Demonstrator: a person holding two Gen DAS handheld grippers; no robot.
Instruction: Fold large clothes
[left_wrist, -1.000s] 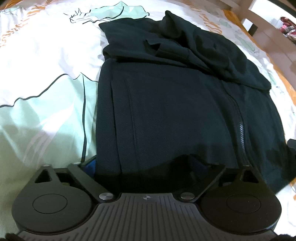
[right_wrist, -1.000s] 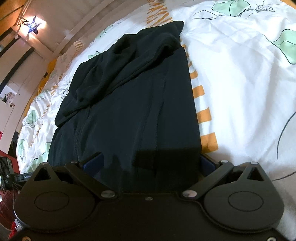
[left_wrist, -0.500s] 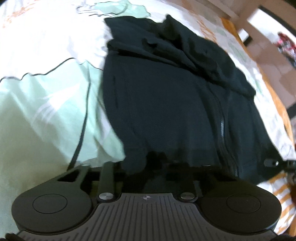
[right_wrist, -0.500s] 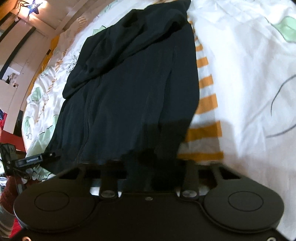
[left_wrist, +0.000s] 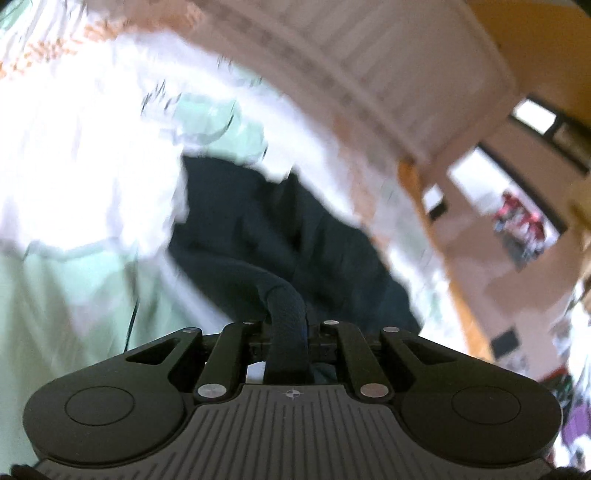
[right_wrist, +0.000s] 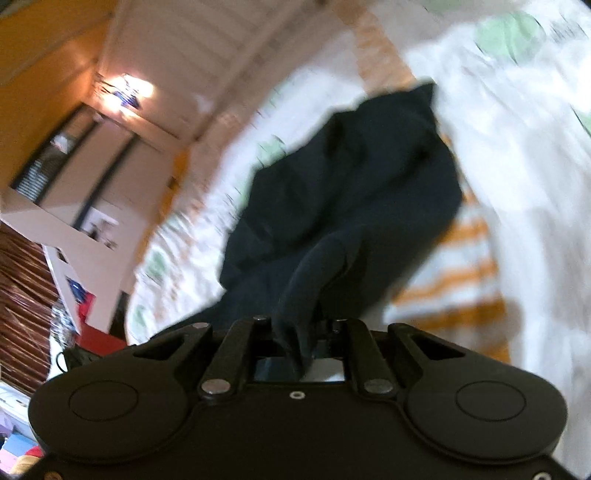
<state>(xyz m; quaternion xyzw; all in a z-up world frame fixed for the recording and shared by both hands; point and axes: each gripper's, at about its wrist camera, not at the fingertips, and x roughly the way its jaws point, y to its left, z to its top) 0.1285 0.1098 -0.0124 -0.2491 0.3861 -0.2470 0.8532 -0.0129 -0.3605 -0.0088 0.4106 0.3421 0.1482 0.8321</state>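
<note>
Jacket hem pinched in both grippers, raised off the bed.
Dark jacket (left_wrist: 280, 236) lies on the white leaf-print bedspread (left_wrist: 85, 177), its near edge bunched between the closed-down fingers of the left gripper (left_wrist: 287, 332) and right gripper (right_wrist: 297, 328); blur hides the fabric's lie, though it seems to rise toward each grip.
</note>
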